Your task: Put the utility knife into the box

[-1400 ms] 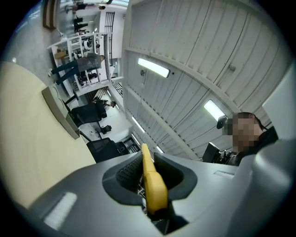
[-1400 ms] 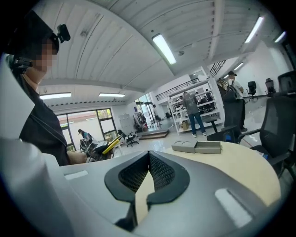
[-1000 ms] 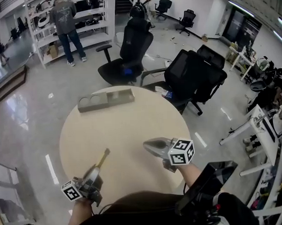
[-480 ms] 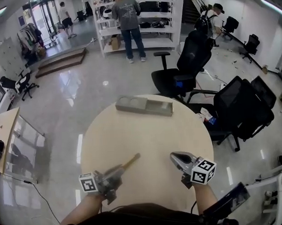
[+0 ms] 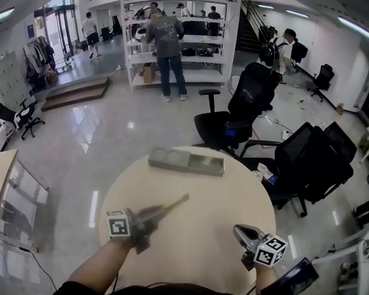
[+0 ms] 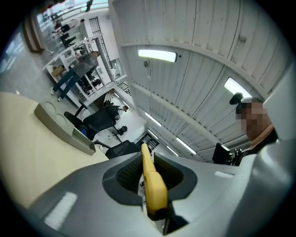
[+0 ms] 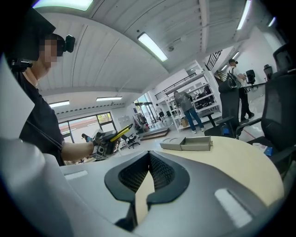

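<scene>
Plainly, the task is partway along: the knife is off the worktop and in the left claw, but it is not yet in the box. The box lies at the worktop's 12 o'clock edge, a long grey tray with two round recesses at its left end and an open compartment at its right, and nothing can be seen inside that compartment. In the head view the left claw hangs over the 8 o'clock side of the worktop, well apart from the box, with the yellow knife sticking out of it toward 2 o'clock. What seems to be left is the carry across to 12 o'clock, a lowering into the open compartment, and the release. The left claw's jaws stand at a narrow gap, pressed on the knife's flat sides; its own view shows the yellow body clamped upright between the ribbed pads, with its far end reaching past the tips and angled up toward the ceiling. From the right gripper view the knife is clearly raised clear of the worktop. The right claw sits low at about 5 o'clock, near the worktop's edge; its jaws meet at the tips and nothing is between them.
</scene>
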### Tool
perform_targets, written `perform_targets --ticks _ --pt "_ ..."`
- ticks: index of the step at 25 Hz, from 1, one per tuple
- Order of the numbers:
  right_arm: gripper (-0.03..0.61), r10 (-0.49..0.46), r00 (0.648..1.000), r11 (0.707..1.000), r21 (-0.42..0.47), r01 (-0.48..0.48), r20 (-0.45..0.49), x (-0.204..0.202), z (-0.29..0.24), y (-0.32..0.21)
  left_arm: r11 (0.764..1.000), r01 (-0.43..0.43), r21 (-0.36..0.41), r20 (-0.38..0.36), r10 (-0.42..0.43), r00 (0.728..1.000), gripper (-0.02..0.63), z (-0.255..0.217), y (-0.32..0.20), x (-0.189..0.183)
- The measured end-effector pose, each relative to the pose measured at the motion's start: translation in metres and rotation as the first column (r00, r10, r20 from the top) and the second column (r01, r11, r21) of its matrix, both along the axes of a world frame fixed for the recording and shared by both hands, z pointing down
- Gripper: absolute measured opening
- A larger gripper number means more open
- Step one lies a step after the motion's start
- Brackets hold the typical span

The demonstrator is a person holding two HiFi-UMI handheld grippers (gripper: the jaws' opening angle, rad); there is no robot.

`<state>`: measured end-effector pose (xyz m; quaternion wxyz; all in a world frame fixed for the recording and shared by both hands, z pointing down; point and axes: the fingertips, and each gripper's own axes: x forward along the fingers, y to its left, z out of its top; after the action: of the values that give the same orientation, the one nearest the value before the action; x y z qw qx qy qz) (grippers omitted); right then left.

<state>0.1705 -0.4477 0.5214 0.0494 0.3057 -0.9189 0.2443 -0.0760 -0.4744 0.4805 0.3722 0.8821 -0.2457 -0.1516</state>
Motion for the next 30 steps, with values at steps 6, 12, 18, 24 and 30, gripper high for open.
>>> perform_targets --ticks 6,12,18,24,30 --pt "0.015 0.008 1.000 0.999 0.054 -0.008 0.002 0.000 -0.003 -0.054 0.998 -0.011 0.062 0.108 0.004 0.994 0.072 -0.001 -0.078 -0.011" --pt "0.015 -0.007 1.000 0.991 0.136 0.006 0.002 0.002 -0.007 -0.125 0.993 -0.075 0.096 0.210 0.054 0.976 0.072 0.020 -0.162 0.010" --pt "0.015 -0.019 1.000 0.986 0.165 0.019 -0.006 0.007 0.019 -0.184 0.978 -0.202 0.056 0.313 0.175 0.934 0.072 0.069 -0.249 0.048" --pt "0.015 -0.021 0.999 0.986 0.165 0.026 -0.032 0.014 0.064 -0.226 0.939 -0.341 -0.048 0.458 0.324 0.828 0.072 0.141 -0.311 0.085" --pt "0.015 -0.029 0.998 0.989 0.146 0.037 -0.058 0.018 0.112 -0.254 0.895 -0.439 -0.079 0.565 0.403 0.720 0.072 0.190 -0.364 0.120"
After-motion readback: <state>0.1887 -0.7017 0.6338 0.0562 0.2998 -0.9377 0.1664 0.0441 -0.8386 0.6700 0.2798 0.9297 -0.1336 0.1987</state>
